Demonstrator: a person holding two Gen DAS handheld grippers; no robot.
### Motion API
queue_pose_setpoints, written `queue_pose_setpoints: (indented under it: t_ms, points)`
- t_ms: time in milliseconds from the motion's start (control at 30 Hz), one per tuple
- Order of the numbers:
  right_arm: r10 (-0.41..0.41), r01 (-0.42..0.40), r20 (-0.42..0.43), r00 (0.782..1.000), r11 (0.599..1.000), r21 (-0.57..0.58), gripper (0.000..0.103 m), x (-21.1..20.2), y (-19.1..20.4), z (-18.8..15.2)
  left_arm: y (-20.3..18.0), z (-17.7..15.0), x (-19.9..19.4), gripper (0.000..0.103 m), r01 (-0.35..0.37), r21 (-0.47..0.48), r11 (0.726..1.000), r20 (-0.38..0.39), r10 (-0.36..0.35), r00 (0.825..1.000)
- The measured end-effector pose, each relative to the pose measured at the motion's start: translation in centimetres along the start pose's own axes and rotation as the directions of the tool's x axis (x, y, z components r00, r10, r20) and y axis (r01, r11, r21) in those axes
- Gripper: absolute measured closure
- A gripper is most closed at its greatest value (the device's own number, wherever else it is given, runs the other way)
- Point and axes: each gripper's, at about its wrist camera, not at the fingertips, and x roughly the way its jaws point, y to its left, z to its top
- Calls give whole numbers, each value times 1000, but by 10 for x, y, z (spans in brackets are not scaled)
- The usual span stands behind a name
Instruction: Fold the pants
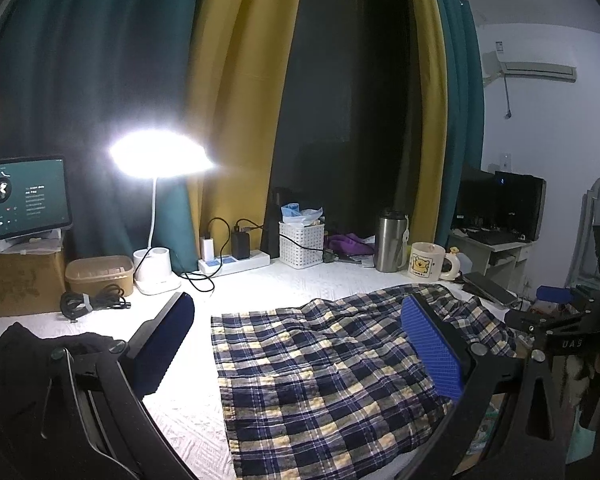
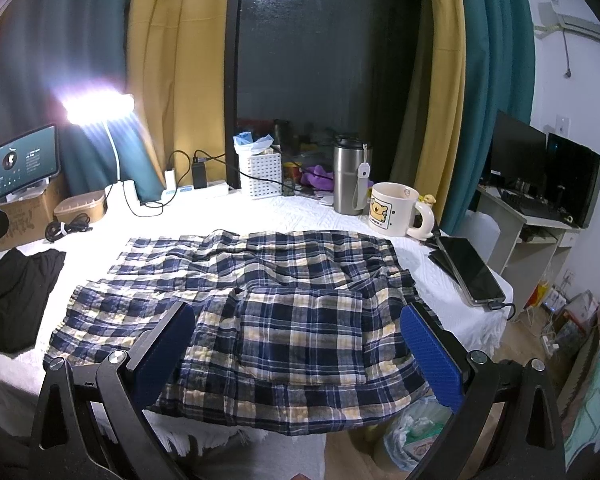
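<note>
While both claws gape empty: plaid pants (image 2: 260,312) across white-clothed table (image 2: 300,216), curtains (image 2: 172,60) behind.

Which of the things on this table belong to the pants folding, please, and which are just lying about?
Job: plaid pants, left gripper, right gripper.
Lying about: mug, steel flask, phone, desk lamp, black garment.

1 plaid pants (image 2: 260,300), 1 mug (image 2: 394,210), 1 steel tumbler (image 2: 348,180) — 2 monitors (image 2: 548,168), 1 lamp (image 2: 100,108)
</note>
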Motion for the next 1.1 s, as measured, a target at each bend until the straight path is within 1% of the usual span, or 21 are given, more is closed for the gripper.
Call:
queue_pose_setpoints:
  t_ms: [1100]
  points:
    - [2, -2, -10, 1000, 1000, 3, 0, 4, -2, 1, -1, 4, -1, 1, 7, 3, 1000, 7, -7, 1000]
